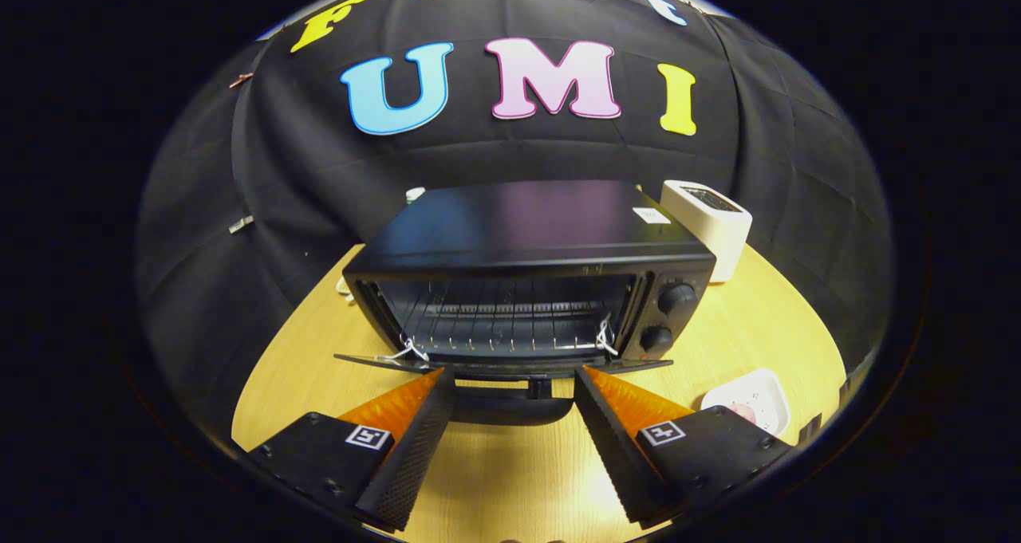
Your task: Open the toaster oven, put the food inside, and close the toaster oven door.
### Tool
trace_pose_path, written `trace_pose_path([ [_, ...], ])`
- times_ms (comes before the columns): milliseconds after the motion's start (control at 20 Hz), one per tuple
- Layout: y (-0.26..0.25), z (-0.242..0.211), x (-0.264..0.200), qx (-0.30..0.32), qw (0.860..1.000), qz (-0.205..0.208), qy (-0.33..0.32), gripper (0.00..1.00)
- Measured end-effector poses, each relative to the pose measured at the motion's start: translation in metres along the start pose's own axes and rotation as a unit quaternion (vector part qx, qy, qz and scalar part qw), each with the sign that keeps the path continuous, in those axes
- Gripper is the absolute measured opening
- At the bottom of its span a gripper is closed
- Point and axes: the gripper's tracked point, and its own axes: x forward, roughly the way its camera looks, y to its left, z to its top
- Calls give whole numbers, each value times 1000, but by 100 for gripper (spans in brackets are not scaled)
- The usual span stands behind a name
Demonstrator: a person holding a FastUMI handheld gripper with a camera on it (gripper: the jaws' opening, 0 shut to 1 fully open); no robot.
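Black metal oven: your black box-shaped toaster oven [530, 280] sits on the pale wooden table [303, 375], facing you, just ahead of the fingertips.
Door: you have the oven's glass door [502, 363] folded down flat toward you, hinged at the bottom edge; its dark handle [514, 403] juts forward between your two fingertips, touching neither.
Inside: you can see a wire rack [498, 332] across the open cavity, with white ties at its left and right front corners.
Knobs: two round black knobs [676, 297] stand one above the other on the oven's right front panel.
Claw: your gripper [514, 379] is released, its fingers spread wide with the handle in the gap and nothing held; both fingertips sit just under the front edge of the lowered door.
Food: a white rounded tray [754, 399] lies on the table to the right of your right finger, beside the oven's front corner; something pinkish rests in it, too small to make out.
Behind: a white box-shaped device [710, 228] stands just beside the oven's rear right corner.
Backdrop: black cloth [279, 176] hangs behind the table.
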Motion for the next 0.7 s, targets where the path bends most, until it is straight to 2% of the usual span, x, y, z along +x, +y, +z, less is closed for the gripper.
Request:
trace_pose_path([
  [150,-1,-31,-7,-28,999,8,26,97],
  [300,-4,-81,-3,7,994,21,104,97],
  [400,-15,-107,-1,22,989,15,144,98],
  [500,-20,-117,-6,33,987,22,156,98],
  [700,-31,-118,-26,-4,988,45,150,99],
])
